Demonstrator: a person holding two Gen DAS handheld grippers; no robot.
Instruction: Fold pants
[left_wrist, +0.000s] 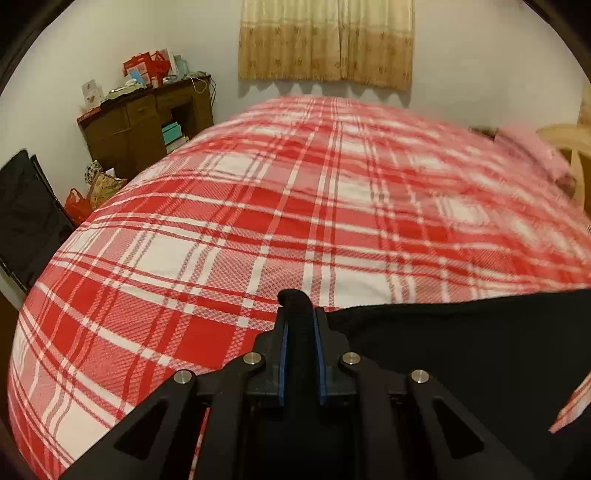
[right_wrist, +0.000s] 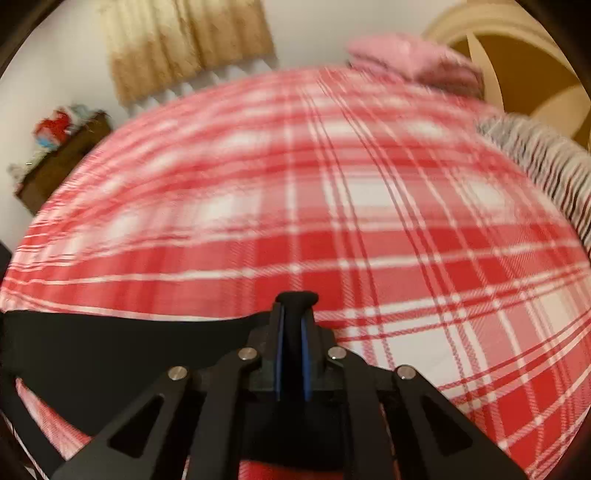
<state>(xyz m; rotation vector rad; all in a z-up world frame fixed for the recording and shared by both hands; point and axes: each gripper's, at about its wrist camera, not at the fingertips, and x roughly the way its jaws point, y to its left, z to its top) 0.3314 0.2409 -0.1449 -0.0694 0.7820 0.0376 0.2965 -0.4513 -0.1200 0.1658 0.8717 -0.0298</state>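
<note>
Bed (left_wrist: 295, 206) in red-and-white plaid cover, black pants (left_wrist: 461, 350) at its near edge, pink folded blanket (right_wrist: 413, 59) far right.

Left gripper (left_wrist: 300, 314): matte black frame; two narrow upright fingers, each lined on its inner face with a blue pad (left_wrist: 283, 354); behind them, angled black linkage bars spread outward in a fan, with long triangular cut-outs in the outer pair; four round silver pins (left_wrist: 253, 358) capped the link joints, two per side. Right gripper (right_wrist: 293, 314): same build; black fingers, blue inner pads (right_wrist: 305, 354), black slotted links, four silver pins (right_wrist: 247, 353). No person showed in either view.
</note>
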